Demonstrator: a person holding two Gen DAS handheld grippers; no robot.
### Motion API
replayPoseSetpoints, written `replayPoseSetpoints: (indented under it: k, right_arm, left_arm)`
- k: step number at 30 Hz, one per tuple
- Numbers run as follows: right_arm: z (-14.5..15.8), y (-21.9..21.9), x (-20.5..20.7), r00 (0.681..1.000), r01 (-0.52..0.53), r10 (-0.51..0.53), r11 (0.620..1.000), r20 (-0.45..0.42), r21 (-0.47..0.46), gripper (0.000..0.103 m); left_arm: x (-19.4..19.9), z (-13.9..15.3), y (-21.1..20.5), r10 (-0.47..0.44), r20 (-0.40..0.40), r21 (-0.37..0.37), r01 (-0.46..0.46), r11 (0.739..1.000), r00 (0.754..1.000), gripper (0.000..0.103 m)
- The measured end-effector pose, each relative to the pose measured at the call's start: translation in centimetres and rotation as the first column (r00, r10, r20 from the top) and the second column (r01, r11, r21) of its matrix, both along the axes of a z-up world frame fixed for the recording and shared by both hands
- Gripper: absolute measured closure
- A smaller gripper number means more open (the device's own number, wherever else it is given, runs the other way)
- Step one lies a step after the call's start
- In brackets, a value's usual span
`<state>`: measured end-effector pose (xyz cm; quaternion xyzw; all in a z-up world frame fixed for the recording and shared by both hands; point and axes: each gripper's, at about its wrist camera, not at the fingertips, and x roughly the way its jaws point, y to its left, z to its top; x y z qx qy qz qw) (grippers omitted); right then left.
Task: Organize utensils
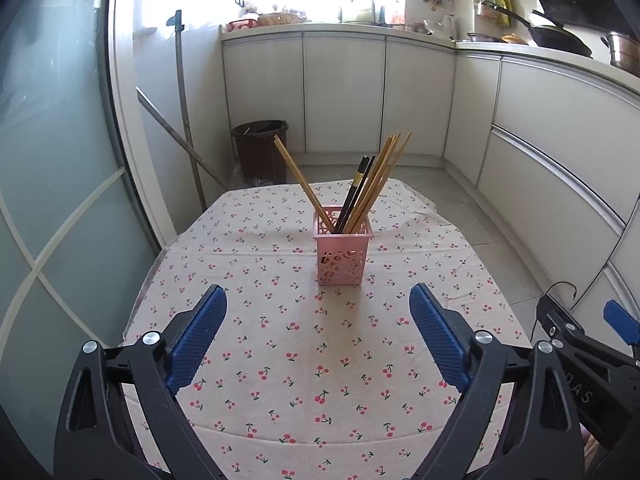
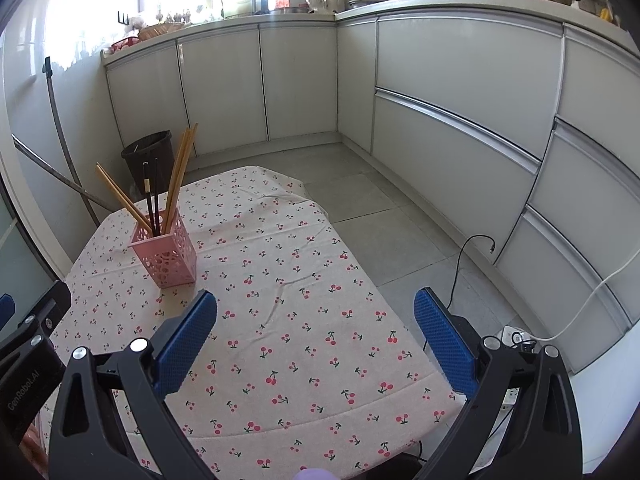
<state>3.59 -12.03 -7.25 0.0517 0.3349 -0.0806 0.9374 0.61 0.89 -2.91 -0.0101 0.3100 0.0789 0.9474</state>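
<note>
Your left gripper (image 1: 318,312) hung over the near half of the table (image 1: 280,420), its blue fingers (image 1: 196,336) spread wide apart with nothing between them. In the left wrist view the pink holder (image 1: 344,250) stood upright at the centre of the frame, past the fingertips, well in from every table edge. Wooden chopsticks (image 1: 376,182) and a black pair (image 1: 354,196) leaned out of it toward the upper right, and one more wooden stick (image 1: 302,182) slanted to the upper left.

Your right gripper (image 2: 316,316) also had its fingers (image 2: 444,340) wide apart and empty. In the right wrist view the holder (image 2: 166,252) sat in the left middle of the frame, and the cherry-print cloth (image 2: 300,320) lay bare from it down to the lower right. The table's right edge ran diagonally under the right finger, with grey floor (image 2: 380,216) open beyond it up to the white cabinets (image 2: 460,92). A black cable (image 2: 460,264) trailed across that floor at right, and a dark bin (image 2: 148,156) stood behind the table's far left corner.

On the left gripper's body, at the lower left of the right wrist view, you could read "GenRobot.AI". The lettering at the lower right of the left wrist view was only partly visible.
</note>
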Motion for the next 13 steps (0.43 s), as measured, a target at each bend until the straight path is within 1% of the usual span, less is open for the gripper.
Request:
replayPoseSetpoints:
  k: [4, 6, 13]
  right_arm:
    - [0.11, -0.15, -0.01, 1.0, 0.002, -0.002, 1.0, 0.002, 0.002, 0.007]
    - [0.14, -0.16, -0.01, 1.0, 0.002, -0.002, 1.0, 0.002, 0.002, 0.007]
    - [0.12, -0.25, 0.01, 1.0, 0.002, -0.002, 1.0, -0.003, 0.005, 0.007]
  left_arm:
    - [0.37, -0.32, -0.31, 0.001, -0.028, 0.021, 0.0, 1.0, 1.0, 0.012]
    - [0.52, -0.36, -0.32, 0.016, -0.04, 0.025, -0.015, 1.0, 0.999, 0.007]
    - [0.45, -0.37, -0.04, 0.029, -0.048, 0.02, -0.028, 0.999, 0.998, 0.007]
